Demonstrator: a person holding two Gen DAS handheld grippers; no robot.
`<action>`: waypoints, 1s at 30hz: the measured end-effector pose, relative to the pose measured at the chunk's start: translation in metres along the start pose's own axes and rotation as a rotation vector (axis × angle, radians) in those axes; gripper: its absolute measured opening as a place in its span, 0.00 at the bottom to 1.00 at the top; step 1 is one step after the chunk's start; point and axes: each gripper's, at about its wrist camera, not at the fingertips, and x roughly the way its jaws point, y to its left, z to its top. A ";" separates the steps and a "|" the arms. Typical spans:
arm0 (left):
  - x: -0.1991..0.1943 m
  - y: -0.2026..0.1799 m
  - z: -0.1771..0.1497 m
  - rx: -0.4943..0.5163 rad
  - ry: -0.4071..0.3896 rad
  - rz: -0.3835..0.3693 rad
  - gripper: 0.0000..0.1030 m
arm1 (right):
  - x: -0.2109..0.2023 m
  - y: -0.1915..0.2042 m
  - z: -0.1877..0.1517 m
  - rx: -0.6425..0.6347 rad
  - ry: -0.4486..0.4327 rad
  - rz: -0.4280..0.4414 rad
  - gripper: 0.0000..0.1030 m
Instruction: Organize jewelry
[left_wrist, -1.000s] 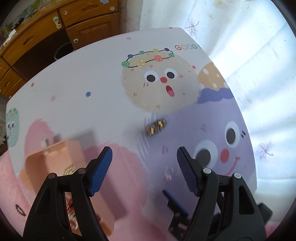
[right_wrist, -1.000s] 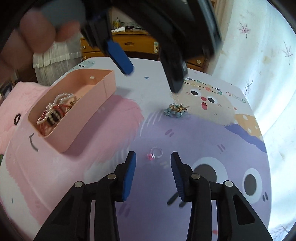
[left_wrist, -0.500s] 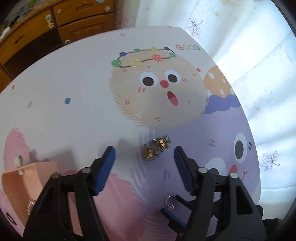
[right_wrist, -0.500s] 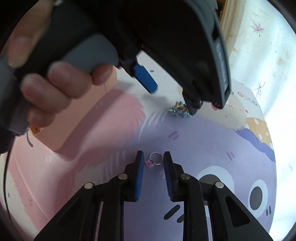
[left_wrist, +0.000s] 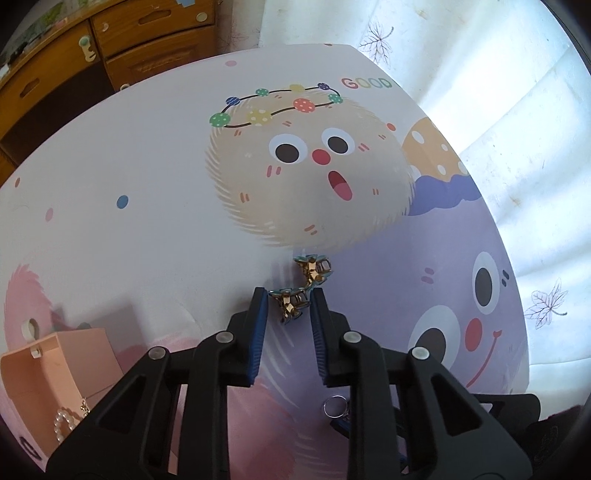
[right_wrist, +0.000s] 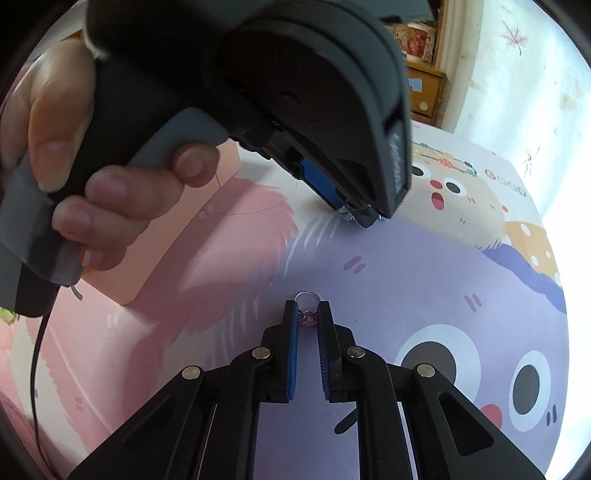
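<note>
Left gripper (left_wrist: 286, 306) closing on gold flower clips (left_wrist: 293, 304), table (left_wrist: 147, 166) centre | right gripper (right_wrist: 307, 315) closing on ring (right_wrist: 307, 314) at 6 o'clock | I judged both light, slippery – pinch mid-body | box (left_wrist: 55, 354) at 8 o'clock

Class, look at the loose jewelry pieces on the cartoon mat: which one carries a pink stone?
The silver ring, between the right gripper's closing pads. The other loose pieces, gold flower-shaped earrings, show teal petals and no pink stone.
</note>
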 end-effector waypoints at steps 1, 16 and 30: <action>-0.002 0.001 0.000 -0.005 -0.001 0.003 0.19 | 0.001 -0.001 0.001 0.001 0.003 0.003 0.09; -0.100 0.018 -0.025 -0.093 -0.033 0.100 0.20 | -0.034 -0.026 0.014 0.118 -0.020 0.106 0.09; -0.186 0.066 -0.130 -0.296 -0.089 0.163 0.19 | -0.096 0.035 0.022 0.256 -0.033 0.329 0.09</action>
